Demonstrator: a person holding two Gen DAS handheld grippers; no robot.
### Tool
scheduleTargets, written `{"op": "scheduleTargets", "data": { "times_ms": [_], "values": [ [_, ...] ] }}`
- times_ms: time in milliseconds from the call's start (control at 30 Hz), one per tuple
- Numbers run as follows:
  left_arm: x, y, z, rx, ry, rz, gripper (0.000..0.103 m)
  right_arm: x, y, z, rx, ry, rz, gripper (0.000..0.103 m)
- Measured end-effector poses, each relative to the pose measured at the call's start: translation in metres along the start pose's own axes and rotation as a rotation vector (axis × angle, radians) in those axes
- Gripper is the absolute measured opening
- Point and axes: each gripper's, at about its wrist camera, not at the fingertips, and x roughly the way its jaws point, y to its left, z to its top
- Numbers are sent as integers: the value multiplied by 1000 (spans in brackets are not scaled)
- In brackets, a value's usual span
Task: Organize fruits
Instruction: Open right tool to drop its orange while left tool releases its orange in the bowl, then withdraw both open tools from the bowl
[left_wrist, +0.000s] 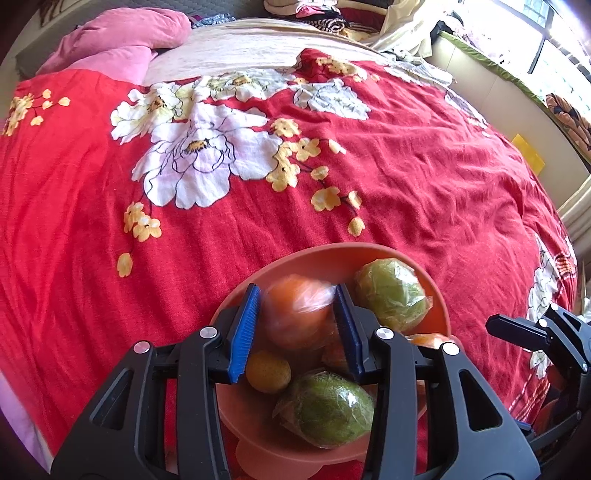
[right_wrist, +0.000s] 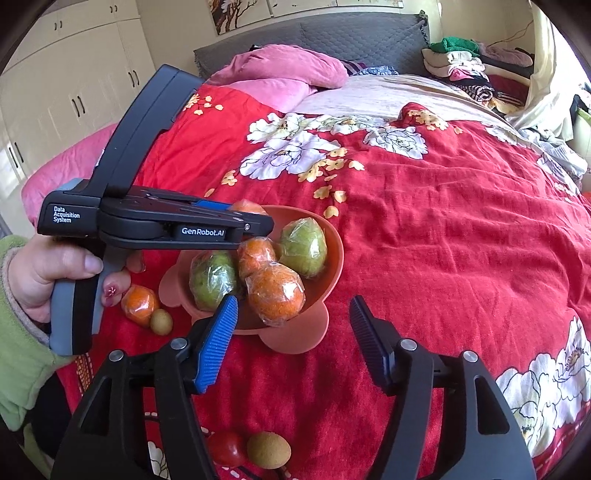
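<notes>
While the left gripper (left_wrist: 297, 325) hangs over the orange bowl (right_wrist: 334, 240) on a red floral bedspread (right_wrist: 443, 229), its blue pads flank a wrapped orange (left_wrist: 295, 314), slightly blurred; contact unclear. Right gripper (right_wrist: 293, 339) is wide open w/ nothing between its pads, just beside the bowl. Two wrapped green fruits (right_wrist: 303, 247) sit inside; a tomato (right_wrist: 227, 448) lies nearer the camera.

- The wrapped orange fruit (left_wrist: 297, 317) between the left gripper (left_wrist: 299, 328) pads is smeared with blur, so can't tell if the pads actually touch it.
- Another orange fruit (left_wrist: 430, 339) at 3 o'clock of it is mostly hidden behind the gripper's frame.
- The bowl (left_wrist: 441, 314) is cut off at 6 o'clock by the picture edge.
- In the right wrist view, the left gripper's body covers the bowl's far side; only a sliver of orange fruit (right_wrist: 247, 206) pokes above it.
</notes>
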Motion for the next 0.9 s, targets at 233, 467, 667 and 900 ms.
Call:
{"op": "scheduleTargets", "data": {
  "times_ms": [233,467,667,900],
  "values": [
    [-15,0,0,-6,-25,8,39,-5,-2,2,9,-14,-4,66],
    [-39,3,-7,-11,-59,18,49,-15,-1,4,11,-34,-9,70],
    [-59,6,-16,-26,-92,23,61,-19,2,4,9,-38,-12,75],
    [-77,6,-27,-37,-121,21,72,-26,5,2,13,-48,-22,79]
  ]
}}
